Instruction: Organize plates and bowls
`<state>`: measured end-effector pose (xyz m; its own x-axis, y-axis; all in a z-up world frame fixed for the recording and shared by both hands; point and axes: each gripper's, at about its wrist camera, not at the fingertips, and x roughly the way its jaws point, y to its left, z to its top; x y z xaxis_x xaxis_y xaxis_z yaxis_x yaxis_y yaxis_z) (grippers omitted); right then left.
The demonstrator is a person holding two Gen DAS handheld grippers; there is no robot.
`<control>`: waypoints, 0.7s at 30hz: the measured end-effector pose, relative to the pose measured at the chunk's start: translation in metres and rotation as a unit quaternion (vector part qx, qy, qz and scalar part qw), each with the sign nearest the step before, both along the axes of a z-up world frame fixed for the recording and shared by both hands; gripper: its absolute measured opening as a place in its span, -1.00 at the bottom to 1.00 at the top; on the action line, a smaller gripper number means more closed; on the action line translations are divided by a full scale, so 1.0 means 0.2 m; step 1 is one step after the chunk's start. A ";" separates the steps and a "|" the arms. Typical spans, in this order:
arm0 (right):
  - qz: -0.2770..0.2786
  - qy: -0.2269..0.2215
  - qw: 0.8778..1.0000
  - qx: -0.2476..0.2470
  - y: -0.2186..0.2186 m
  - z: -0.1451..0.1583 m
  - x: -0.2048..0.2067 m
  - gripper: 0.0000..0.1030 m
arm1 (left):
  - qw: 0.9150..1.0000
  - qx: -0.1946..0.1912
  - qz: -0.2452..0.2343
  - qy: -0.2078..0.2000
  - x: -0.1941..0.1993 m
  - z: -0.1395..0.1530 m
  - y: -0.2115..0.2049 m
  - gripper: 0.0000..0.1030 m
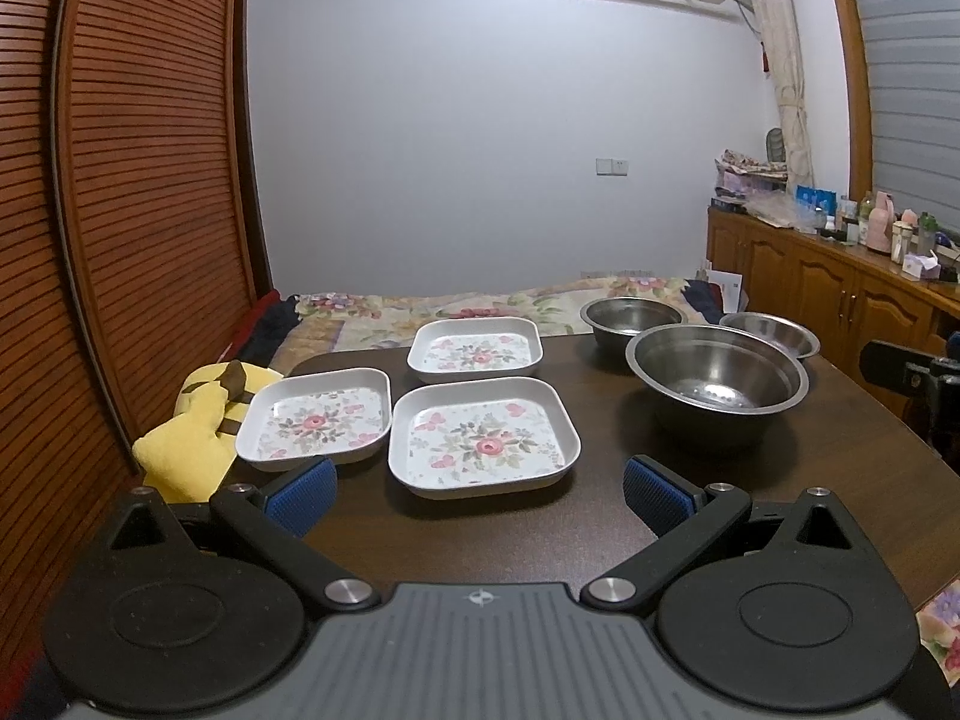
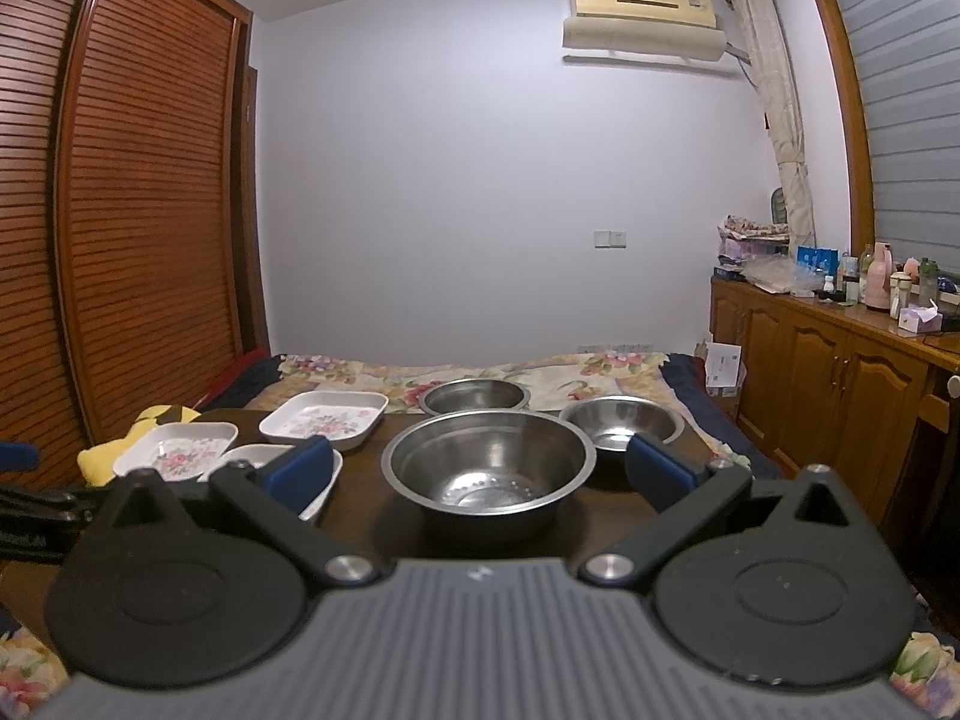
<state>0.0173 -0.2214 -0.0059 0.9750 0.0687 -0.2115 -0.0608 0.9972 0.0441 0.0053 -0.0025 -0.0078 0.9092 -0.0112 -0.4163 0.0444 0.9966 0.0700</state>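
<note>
Three square white plates with flower prints lie on the dark wooden table (image 1: 600, 528): a near one (image 1: 483, 437), a left one (image 1: 315, 416) and a far one (image 1: 474, 351). Three steel bowls stand to the right: a large one (image 1: 716, 384), a far one (image 1: 633, 318) and a small one (image 1: 771, 333). My left gripper (image 1: 480, 495) is open just short of the near plate, holding nothing. My right gripper (image 2: 480, 471) is open before the large bowl (image 2: 489, 465), its blue pads either side of it and apart from it. The far bowl (image 2: 474, 397), the small bowl (image 2: 621, 425) and the plates (image 2: 324, 417) lie beyond.
A yellow plush toy (image 1: 198, 420) lies at the table's left edge by a slatted wooden wardrobe (image 1: 120, 210). A bed with a floral cover (image 1: 480, 303) sits behind the table. A wooden cabinet (image 1: 840, 282) with bottles runs along the right wall.
</note>
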 end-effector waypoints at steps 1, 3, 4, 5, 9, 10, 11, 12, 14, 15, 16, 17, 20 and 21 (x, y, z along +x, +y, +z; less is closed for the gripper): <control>0.002 0.001 1.000 0.000 0.00 -0.01 0.00 1.00 | 1.000 0.000 0.001 0.001 0.01 0.00 0.00 1.00; 0.004 0.003 1.000 -0.001 0.01 -0.02 0.01 1.00 | 1.000 -0.001 0.001 0.003 0.02 0.00 0.01 1.00; 0.006 0.004 1.000 -0.001 0.02 -0.02 0.01 1.00 | 1.000 -0.001 0.001 0.004 0.03 0.00 0.01 1.00; 0.008 0.005 1.000 -0.002 0.02 -0.03 0.02 1.00 | 1.000 0.000 0.002 0.005 0.04 -0.01 0.01 1.00; 0.017 0.010 1.000 -0.003 0.05 -0.04 0.03 1.00 | 1.000 0.000 0.007 0.006 0.07 -0.01 0.03 1.00; 0.020 0.010 1.000 -0.004 0.05 -0.04 0.03 1.00 | 1.000 0.000 0.008 0.006 0.07 0.00 0.04 1.00; 0.022 0.010 1.000 -0.006 0.06 -0.04 0.03 1.00 | 1.000 0.001 0.009 0.006 0.08 0.00 0.04 1.00; 0.025 0.009 1.000 -0.008 0.07 -0.04 0.04 1.00 | 1.000 0.002 0.010 0.005 0.08 0.00 0.05 1.00; 0.030 0.007 0.999 -0.010 0.09 -0.04 0.04 1.00 | 1.000 0.003 0.011 0.006 0.10 0.00 0.07 1.00; 0.033 0.007 0.999 -0.011 0.10 -0.03 0.05 1.00 | 1.000 0.003 0.010 0.007 0.11 0.00 0.07 1.00; 0.037 0.007 0.999 -0.010 0.10 -0.03 0.05 1.00 | 1.000 0.004 0.010 0.008 0.12 0.00 0.08 1.00; 0.041 0.009 0.999 -0.010 0.11 -0.03 0.06 1.00 | 1.000 0.005 0.012 0.009 0.13 0.00 0.08 1.00; 0.053 0.011 0.998 -0.015 0.14 -0.04 0.08 1.00 | 1.000 0.005 0.014 0.012 0.16 -0.01 0.10 1.00; 0.057 0.012 0.998 -0.017 0.15 -0.04 0.10 1.00 | 1.000 0.005 0.014 0.013 0.17 -0.01 0.11 1.00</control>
<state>0.0364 -0.1910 -0.0141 0.9557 0.1716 -0.2393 -0.1733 0.9848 0.0138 0.0391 0.0189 -0.0105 0.8979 0.0186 -0.4398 0.0183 0.9967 0.0796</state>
